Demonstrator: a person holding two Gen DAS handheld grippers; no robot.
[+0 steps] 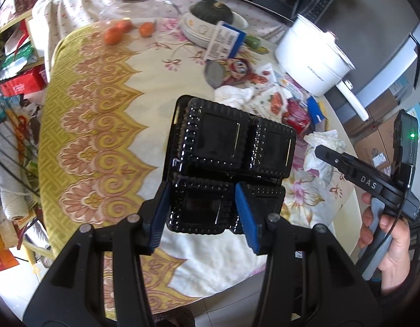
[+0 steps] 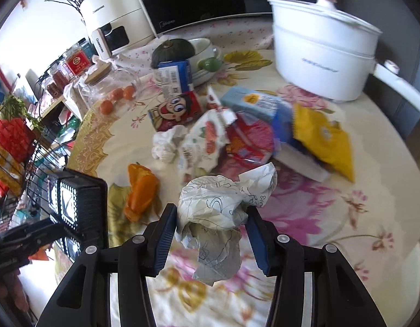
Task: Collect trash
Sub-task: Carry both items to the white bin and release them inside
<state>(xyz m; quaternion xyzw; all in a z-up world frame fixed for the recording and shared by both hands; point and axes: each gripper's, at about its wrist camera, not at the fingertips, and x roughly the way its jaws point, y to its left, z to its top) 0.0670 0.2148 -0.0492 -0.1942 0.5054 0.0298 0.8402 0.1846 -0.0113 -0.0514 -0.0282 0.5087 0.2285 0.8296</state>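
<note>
My left gripper point(image 1: 203, 193) is shut on a black plastic compartment tray point(image 1: 231, 141), its blue pads clamped on the near-left cell, and holds it above the patterned tablecloth point(image 1: 101, 141). The same tray point(image 2: 84, 199) shows at the left of the right wrist view. My right gripper point(image 2: 212, 212) is shut on a crumpled sheet of scribbled paper point(image 2: 218, 204), lifted off the cloth. Beyond it lies a trash pile: white tissue point(image 2: 166, 144), red wrapper point(image 2: 250, 141), yellow bag point(image 2: 321, 139), orange peel point(image 2: 142, 190). A hand holds the right gripper point(image 1: 323, 151) at the right edge.
A white lidded pot point(image 2: 319, 54) with a long handle stands at the back right. A cartoon-printed carton point(image 2: 174, 111), a blue box point(image 2: 172, 79), a glass jar point(image 2: 112, 84), small oranges point(image 2: 106, 106) and a dark squash point(image 2: 172, 49) crowd the far side. A wire rack point(image 2: 24, 150) stands left of the table.
</note>
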